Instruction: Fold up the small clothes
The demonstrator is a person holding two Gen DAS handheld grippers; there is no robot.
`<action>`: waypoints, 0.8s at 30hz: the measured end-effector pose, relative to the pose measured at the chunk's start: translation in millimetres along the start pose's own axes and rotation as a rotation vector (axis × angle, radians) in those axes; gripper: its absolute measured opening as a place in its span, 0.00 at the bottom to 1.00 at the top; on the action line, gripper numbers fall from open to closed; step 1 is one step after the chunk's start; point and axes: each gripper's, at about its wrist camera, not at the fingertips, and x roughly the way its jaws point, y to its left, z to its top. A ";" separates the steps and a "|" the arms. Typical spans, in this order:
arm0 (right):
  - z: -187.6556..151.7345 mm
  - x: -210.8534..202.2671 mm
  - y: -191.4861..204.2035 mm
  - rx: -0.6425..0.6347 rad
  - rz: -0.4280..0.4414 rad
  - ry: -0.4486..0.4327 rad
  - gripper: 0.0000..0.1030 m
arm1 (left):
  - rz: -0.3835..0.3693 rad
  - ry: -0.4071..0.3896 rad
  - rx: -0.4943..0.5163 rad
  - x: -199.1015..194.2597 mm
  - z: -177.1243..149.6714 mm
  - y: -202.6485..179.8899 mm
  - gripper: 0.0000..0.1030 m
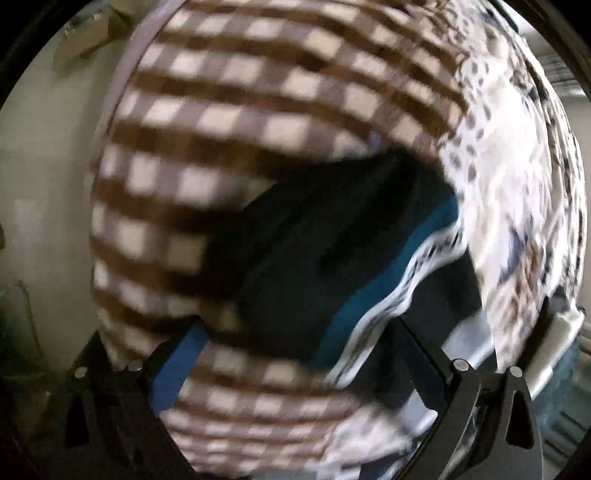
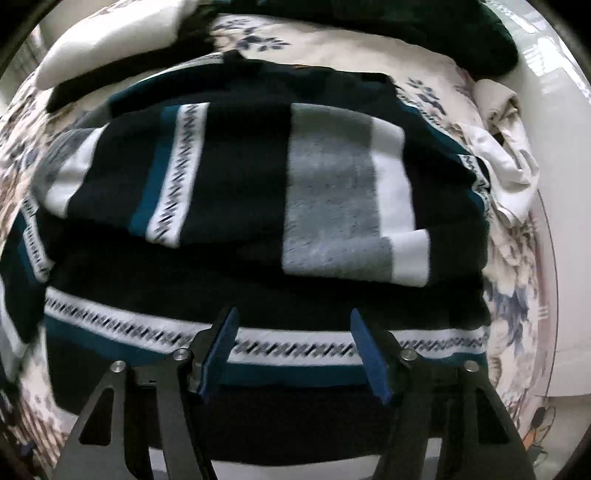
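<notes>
Where the right wrist view looks down, a dark sweater [image 2: 258, 206] lies folded on a floral bed sheet [image 2: 517, 266], its black body crossed by teal and white patterned bands and a grey and white block on the upper layer. Right tongs [image 2: 293, 354] hover just above its near edge with jaws apart and nothing between the blue pads [image 2: 371, 356]. White cloth [image 2: 509, 173] is bunched beside the sweater's right side, and a dark garment [image 2: 461, 33] and a pale folded piece [image 2: 110, 40] lie beyond it.

Seen from the left wrist, which is blurred, a brown checked cloth [image 1: 221, 110] covers most of the frame, with the sweater's dark, teal-edged corner [image 1: 332, 251] poking out beside the sheet [image 1: 517, 184]. Left tongs [image 1: 295, 354] stand wide open; the checked cloth lies between the fingers, and I cannot tell whether the pad [image 1: 177, 365] touches it.
</notes>
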 end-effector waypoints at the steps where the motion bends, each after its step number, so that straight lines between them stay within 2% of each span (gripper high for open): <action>1: 1.6 0.1 -3.3 0.009 -0.005 -0.007 0.78 | 0.005 -0.034 0.012 -2.3 0.7 -9.2 0.82; 2: 3.4 -0.3 -7.2 0.022 -0.013 -0.014 0.79 | 0.010 -0.079 0.034 -4.3 2.3 -14.6 0.76; 3: 5.1 -0.8 -12.0 0.037 -0.016 -0.019 0.79 | 0.019 -0.124 0.065 -7.2 3.5 -20.2 0.58; 4: 6.9 -1.1 -16.0 0.047 -0.012 -0.020 0.79 | 0.021 -0.152 0.089 -9.5 3.9 -23.8 0.24; 5: 9.3 -1.5 -18.5 0.053 -0.007 -0.019 0.79 | -0.002 -0.186 0.134 -13.4 4.2 -29.6 0.13; 6: 10.3 -1.9 -22.2 0.057 -0.002 -0.020 0.79 | -0.009 -0.212 0.172 -18.4 3.2 -35.6 0.08; 9: 10.7 -4.2 -30.1 0.074 0.017 -0.013 0.79 | -0.025 -0.320 0.289 -43.1 -11.0 -62.9 0.07; 11: 9.5 -6.5 -36.1 0.101 0.043 0.002 0.79 | -0.049 -0.404 0.425 -69.3 -38.4 -99.7 0.07; 14: 3.7 -7.9 -49.3 0.153 0.087 0.025 0.79 | -0.112 -0.475 0.633 -109.0 -72.4 -161.3 0.07; 15: 1.7 -6.3 -58.4 0.172 0.111 0.039 0.79 | -0.143 -0.491 0.732 -119.4 -99.5 -183.6 0.07; 16: 0.3 -5.0 -65.0 0.185 0.128 0.047 0.79 | -0.166 -0.492 0.800 -128.9 -116.2 -205.3 0.07; 19: -5.0 -3.2 -90.2 0.230 0.184 0.063 0.79 | -0.233 -0.467 1.043 -126.9 -196.3 -250.9 0.07; 21: -8.7 -3.3 -111.6 0.261 0.184 0.058 0.79 | -0.278 -0.414 1.190 -114.1 -259.1 -276.5 0.07; 24: -15.2 0.1 -148.6 0.323 0.173 0.052 0.79 | -0.320 -0.269 1.426 -74.3 -375.6 -297.9 0.07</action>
